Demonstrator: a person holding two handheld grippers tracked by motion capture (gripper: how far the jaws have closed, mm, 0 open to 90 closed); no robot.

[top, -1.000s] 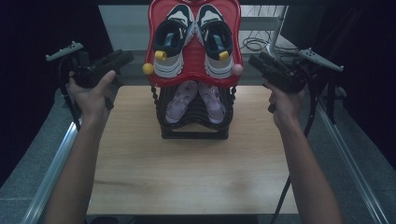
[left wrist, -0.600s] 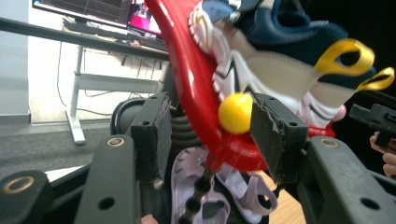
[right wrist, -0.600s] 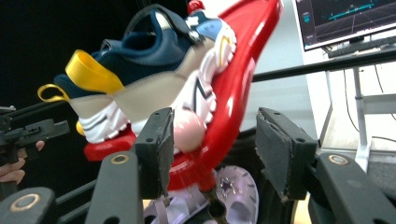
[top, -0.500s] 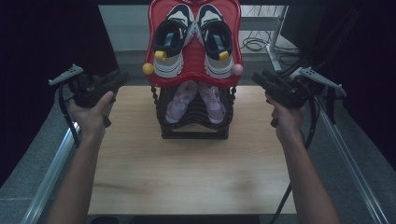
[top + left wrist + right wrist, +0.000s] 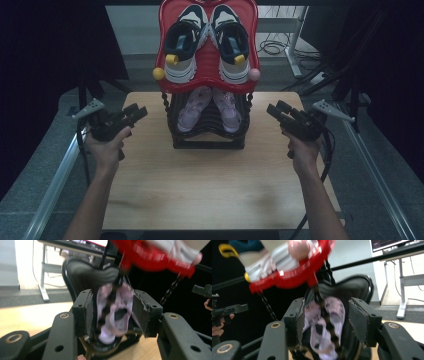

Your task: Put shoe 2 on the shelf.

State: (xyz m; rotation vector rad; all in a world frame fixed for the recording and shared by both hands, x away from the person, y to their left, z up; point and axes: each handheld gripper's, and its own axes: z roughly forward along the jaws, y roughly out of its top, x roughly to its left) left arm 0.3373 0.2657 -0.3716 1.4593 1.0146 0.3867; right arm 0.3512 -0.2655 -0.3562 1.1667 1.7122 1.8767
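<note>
Room: dark curtains on both sides, grey floor, cables and a desk frame behind.
Surface (image 5: 210, 190): light wood, bare in front of the rack.
Rack (image 5: 207, 140): black, at the far middle of the surface, with a red tray (image 5: 207, 80) on top.
Sneakers (image 5: 207, 45): white and dark pair on the tray, toes pointing away from me.
Pink shoes (image 5: 209, 107): on the lower tier, under the tray; blurred in both gripper views.
Left gripper (image 5: 139, 111): left of the rack, clear of it; I read the jaws as apart, just been closing a little, nothing between the pads.
Right gripper (image 5: 276, 109): right of the rack, clear of it; jaws apart, nothing held.
Chains: black, hanging from the tray's corners.
</note>
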